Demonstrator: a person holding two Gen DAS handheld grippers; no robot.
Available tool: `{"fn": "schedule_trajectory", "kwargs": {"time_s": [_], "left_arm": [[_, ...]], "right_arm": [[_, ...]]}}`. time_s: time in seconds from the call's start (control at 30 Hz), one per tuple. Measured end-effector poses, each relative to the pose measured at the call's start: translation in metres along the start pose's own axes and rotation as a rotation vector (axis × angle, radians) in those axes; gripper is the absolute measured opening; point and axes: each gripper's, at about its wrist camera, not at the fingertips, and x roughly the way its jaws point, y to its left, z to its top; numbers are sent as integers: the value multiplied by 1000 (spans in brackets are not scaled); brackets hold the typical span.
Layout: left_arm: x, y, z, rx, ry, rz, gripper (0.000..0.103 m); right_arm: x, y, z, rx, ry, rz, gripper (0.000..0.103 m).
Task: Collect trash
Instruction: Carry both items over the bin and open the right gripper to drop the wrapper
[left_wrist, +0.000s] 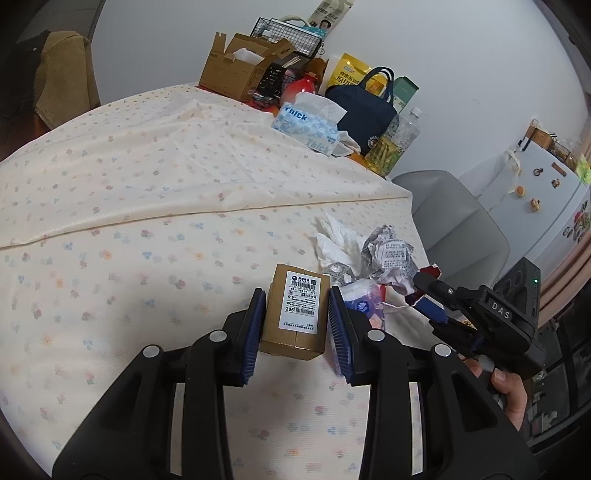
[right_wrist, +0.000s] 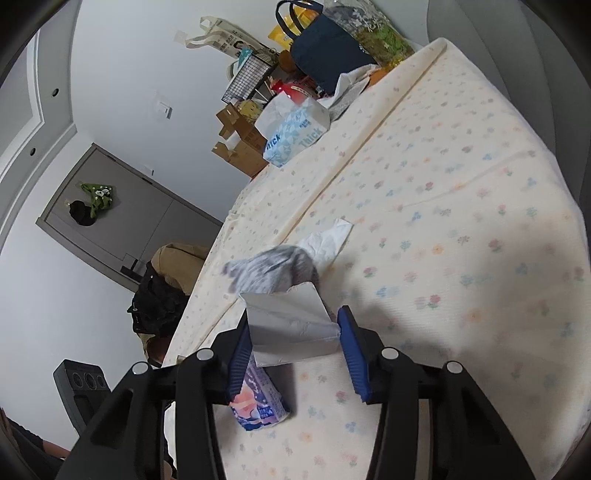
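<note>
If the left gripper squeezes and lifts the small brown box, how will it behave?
The small brown box is taped cardboard, so probably stiff and light. Its flat sides face the left gripper pads, so slipping seems unlikely. It stands upright and may tip if pushed.

Matt cardboard box (left_wrist: 295, 314), crumpled paper (left_wrist: 388, 254), woven floral cloth tablecloth (left_wrist: 147, 221).

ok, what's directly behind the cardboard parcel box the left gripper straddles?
Behind the cardboard parcel box: crumpled white tissue, balled printed paper, and a blue-white wrapper at its right. Whatever lies under that pile is covered.
</note>
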Motion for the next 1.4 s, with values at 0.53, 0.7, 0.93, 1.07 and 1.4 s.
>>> {"fn": "schedule_trajectory", "kwargs": {"time_s": [0.53,0.7,0.93,1.07,1.4], "left_arm": [[-17,-34,-7,70,-19,-68,35],[-22,-50,-7,104,-27,-93,35],[-16,-68,-12,136,-19,-104,35],[-7,-86,-17,163,-6,-111,35],[23,-155,-34,269,58,-173,35]], "right_arm": [[-52,40,-23,-152,63,-119,45],[-74,47,-24,-170,21,-127,45],[-109,38,-26,-149,-57,-172,45],[-138,27,-30,-132,-125,-219,45],[-206,-20,-39,-47,-260,-315,45]]}}
